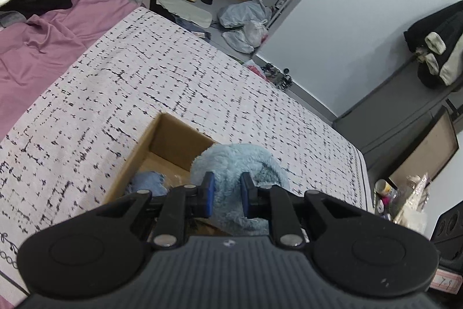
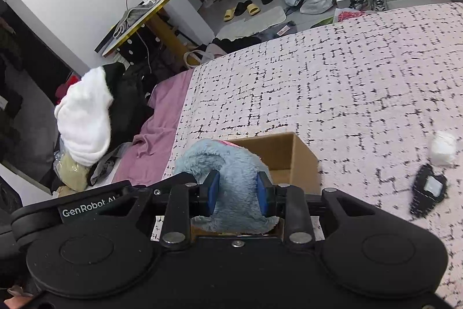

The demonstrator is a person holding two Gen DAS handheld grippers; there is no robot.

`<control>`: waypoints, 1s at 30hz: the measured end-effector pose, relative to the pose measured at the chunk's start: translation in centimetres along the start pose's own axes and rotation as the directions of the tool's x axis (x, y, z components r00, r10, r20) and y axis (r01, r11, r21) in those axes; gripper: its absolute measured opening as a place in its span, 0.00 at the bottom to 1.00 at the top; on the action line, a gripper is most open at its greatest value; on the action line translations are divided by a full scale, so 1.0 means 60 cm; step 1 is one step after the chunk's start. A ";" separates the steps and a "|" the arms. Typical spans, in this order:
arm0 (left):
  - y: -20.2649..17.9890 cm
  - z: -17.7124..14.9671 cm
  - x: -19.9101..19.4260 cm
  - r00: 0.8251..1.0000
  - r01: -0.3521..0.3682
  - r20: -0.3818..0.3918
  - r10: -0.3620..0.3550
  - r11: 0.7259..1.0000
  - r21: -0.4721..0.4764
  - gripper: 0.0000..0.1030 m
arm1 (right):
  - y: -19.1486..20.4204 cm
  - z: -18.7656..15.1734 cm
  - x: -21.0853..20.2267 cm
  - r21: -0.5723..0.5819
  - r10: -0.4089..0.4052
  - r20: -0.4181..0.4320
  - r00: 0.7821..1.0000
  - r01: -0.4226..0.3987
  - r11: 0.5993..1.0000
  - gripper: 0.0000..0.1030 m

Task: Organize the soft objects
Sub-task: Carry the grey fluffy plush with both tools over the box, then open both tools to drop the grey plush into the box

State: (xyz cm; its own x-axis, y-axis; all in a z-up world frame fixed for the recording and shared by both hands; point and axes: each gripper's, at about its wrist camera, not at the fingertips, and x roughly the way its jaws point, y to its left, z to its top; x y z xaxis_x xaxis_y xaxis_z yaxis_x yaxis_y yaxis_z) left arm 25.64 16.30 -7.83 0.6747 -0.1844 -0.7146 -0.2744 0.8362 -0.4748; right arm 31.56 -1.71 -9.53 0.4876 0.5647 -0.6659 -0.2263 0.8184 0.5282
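- Over the open cardboard box (image 1: 156, 152) on the bed, a fluffy light-blue soft item (image 1: 237, 164) is held by both tools at once; in the right wrist view a pink patch shows at its top, and what kind of item it is cannot be told.
- The left tool (image 1: 227, 194) is closed narrowly on the plush, its blue pads pressed into the pile on either side.
- The right tool (image 2: 238, 193) is likewise clamped on the same blue item (image 2: 228, 173), with a slightly thicker fold of it between the pads.
- The item hangs at the near side of the box, partly over the opening and partly in front of the rim; it has not been let go, so this piece is judged as carried to the box but not yet stowed.
- Inside the box a smaller blue cloth (image 1: 147, 180) is already lying on the bottom, beside what looks like a clear wrapper; one piece is therefore judged as already put away.
- The box (image 2: 286, 155) stands on the white bedspread with black dashes (image 1: 173, 71), with much of its floor still bare, so room for more is left.
- On the bedspread, well apart from the box, a small white soft lump (image 2: 444, 148) and a dark flat object with a pale face (image 2: 428, 190) are seen; the lump is judged as possibly still to be gathered.
- At the far side a pink sheet (image 2: 162, 118) and a heap of white and dark garments (image 2: 86, 118) are seen; whether these belong to the task cannot be told.
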 end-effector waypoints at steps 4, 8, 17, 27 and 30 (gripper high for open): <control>0.012 0.014 0.018 1.000 -0.014 -0.009 0.014 1.000 -0.012 0.17 | 0.005 0.013 0.028 -0.003 -0.007 -0.016 1.000 0.007 1.000 0.29; 0.023 0.024 0.037 0.999 -0.030 -0.017 0.029 0.999 -0.027 0.17 | 0.007 0.021 0.052 -0.008 -0.015 -0.034 0.999 0.014 1.000 0.29; 0.060 0.034 0.090 0.995 -0.072 -0.071 0.065 0.992 -0.102 0.17 | 0.004 0.027 0.109 -0.010 -0.049 -0.096 0.994 0.049 0.999 0.29; 0.067 0.031 0.095 0.991 -0.110 -0.087 0.101 0.987 -0.117 0.21 | -0.002 0.026 0.108 0.005 -0.053 -0.105 0.993 0.054 0.999 0.41; 0.065 0.028 0.084 0.990 -0.122 -0.091 0.112 0.986 -0.117 0.22 | -0.006 0.025 0.092 0.010 -0.044 -0.100 0.994 0.045 0.999 0.41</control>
State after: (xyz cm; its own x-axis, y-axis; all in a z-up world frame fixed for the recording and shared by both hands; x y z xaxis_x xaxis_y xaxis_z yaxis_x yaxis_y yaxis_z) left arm 29.15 19.49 -12.42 0.5747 -0.1356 -0.8070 -0.4334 0.7861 -0.4407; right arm 35.58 0.95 -12.59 0.4098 0.5362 -0.7379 -0.1958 0.8418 0.5030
